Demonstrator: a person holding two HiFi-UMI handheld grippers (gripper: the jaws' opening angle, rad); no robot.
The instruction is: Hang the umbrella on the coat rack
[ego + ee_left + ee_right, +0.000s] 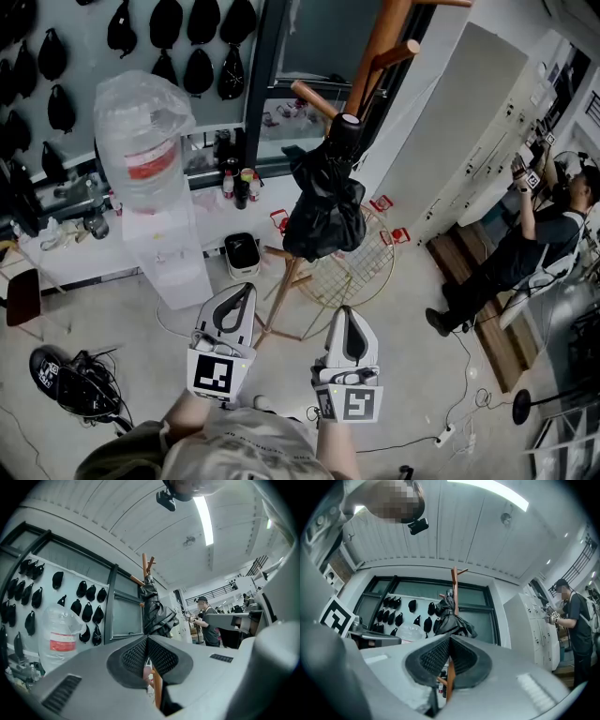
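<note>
The black folded umbrella (323,202) hangs from a peg of the wooden coat rack (373,58), its handle (344,127) up near the pole. The rack's legs (281,291) stand on the floor just beyond my grippers. Below and in front of the rack, my left gripper (246,289) and right gripper (345,311) sit side by side, both apart from the umbrella. Each is shut with nothing held. In the left gripper view the umbrella (157,613) hangs well beyond the closed jaws. The right gripper view shows the umbrella (452,618) likewise.
A water dispenser (173,253) with a big bottle (141,141) stands left of the rack. A round wire basket (354,267) lies by its base. A person (525,239) stands at white lockers (487,141) on the right. Cables (80,384) lie on the floor.
</note>
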